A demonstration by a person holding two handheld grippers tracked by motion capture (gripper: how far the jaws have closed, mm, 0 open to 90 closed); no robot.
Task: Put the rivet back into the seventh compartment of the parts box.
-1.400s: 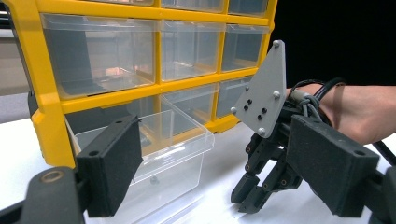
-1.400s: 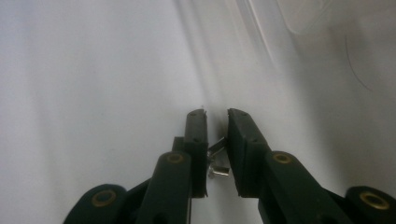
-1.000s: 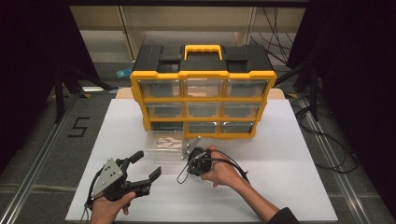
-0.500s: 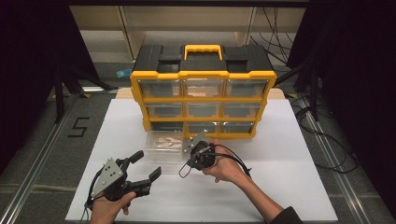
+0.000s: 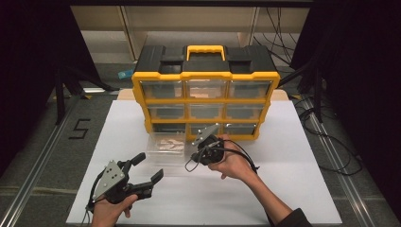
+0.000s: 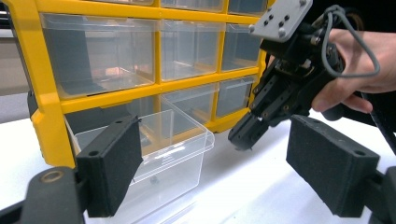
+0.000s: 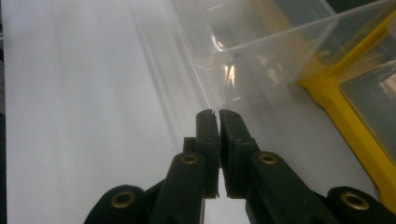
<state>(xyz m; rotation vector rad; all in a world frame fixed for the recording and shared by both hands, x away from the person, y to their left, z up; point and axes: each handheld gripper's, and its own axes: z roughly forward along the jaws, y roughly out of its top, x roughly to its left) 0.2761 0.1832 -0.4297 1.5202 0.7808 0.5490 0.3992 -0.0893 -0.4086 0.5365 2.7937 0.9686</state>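
Reaching in from the lower right of the high view, the person's right forearm slants up toward the frame's centre, the hand wrapped round the right gripper [image 5: 201, 152], whose grey plate tilts toward the yellow organizer [image 5: 205, 101]. In the right gripper view its fingers [image 7: 208, 128] are pressed together with only a thin seam between the pads, and nothing can be made out between them; their tips sit at the lower corner of the clear plastic drawer [image 7: 261, 51], though whether they touch it cannot be told. In the left gripper view the same gripper [image 6: 247, 133] points down and to the left, its tip hanging just above the white bench [image 6: 243, 186], beside the drawer's right side.

The drawer [image 5: 166, 147] stands on the bench [image 5: 283, 189] just in front of the organizer's bottom-left bay, left of centre in the high view, with pale pieces lying inside that are too small to identify.

At the lower left of the high view the left hand [image 5: 111, 213] holds the left gripper [image 5: 147, 169] low over the bench, aimed toward the upper right. Its fingers [image 6: 112, 163] stand wide apart and empty, framing the drawer [image 6: 154, 144] and the organizer [image 6: 51, 121] in the left gripper view.
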